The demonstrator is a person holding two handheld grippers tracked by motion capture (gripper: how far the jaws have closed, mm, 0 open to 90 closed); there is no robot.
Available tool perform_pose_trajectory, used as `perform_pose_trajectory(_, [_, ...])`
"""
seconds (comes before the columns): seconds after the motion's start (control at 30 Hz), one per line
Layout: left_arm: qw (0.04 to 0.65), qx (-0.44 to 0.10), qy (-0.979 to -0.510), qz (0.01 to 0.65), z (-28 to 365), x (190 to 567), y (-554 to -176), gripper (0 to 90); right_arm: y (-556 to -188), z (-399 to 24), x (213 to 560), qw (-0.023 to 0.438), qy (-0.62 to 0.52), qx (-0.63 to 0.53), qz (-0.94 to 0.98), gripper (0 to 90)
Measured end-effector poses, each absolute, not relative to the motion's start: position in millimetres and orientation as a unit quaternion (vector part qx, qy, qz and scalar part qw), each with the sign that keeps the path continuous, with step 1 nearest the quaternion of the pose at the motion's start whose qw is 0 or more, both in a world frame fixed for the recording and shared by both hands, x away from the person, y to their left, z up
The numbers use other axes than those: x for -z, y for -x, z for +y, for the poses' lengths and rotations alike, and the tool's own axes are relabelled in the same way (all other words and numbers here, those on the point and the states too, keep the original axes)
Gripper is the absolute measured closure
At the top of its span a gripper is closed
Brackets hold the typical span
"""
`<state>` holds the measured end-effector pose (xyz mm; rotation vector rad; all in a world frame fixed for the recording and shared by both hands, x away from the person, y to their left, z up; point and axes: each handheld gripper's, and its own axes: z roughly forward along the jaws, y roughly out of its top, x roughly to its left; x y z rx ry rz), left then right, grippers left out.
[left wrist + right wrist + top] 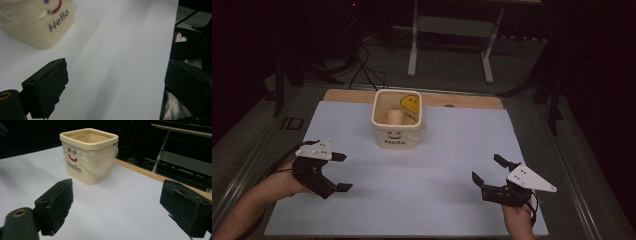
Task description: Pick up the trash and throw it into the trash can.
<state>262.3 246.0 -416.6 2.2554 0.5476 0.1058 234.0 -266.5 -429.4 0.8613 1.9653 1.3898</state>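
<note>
I note the cream tub (398, 122) marked "Hello" standing upright at the far middle of the white sheet (412, 190), a tan cylinder (395, 118) inside it, while my left gripper (341, 171) and right gripper (486, 169) sit well apart near the front, both spread wide and holding nothing.

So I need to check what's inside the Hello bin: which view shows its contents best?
The high view: it looks down into the Hello bin, showing a tan cylinder. The right gripper view shows its outside and liner; the left, one lower corner.
</note>
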Motion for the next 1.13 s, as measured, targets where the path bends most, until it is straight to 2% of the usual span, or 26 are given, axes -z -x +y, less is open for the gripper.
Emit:
perform_pose_trajectory(0.1, [0.402,-0.046,-0.889,0.213,249.3,426.1,-260.3,2.2,-234.0,-266.5,429.9,0.287,-0.323,-0.52,0.737,11.5])
perform_pose_trajectory(0.33, [0.426,-0.038,-0.875,0.226,252.1,437.7,-259.7,1.2,-234.4,-266.1,431.5,0.286,-0.324,-0.517,0.739,11.5])
perform_pose_trajectory(0.8, [0.437,-0.035,-0.872,0.218,239.3,449.0,-251.2,1.1,-234.7,-268.0,435.8,0.286,-0.325,-0.512,0.742,11.5])
perform_pose_trajectory(1.13, [0.449,-0.032,-0.864,0.224,243.9,451.3,-253.3,1.2,-234.2,-268.9,437.4,0.282,-0.328,-0.511,0.743,11.6])
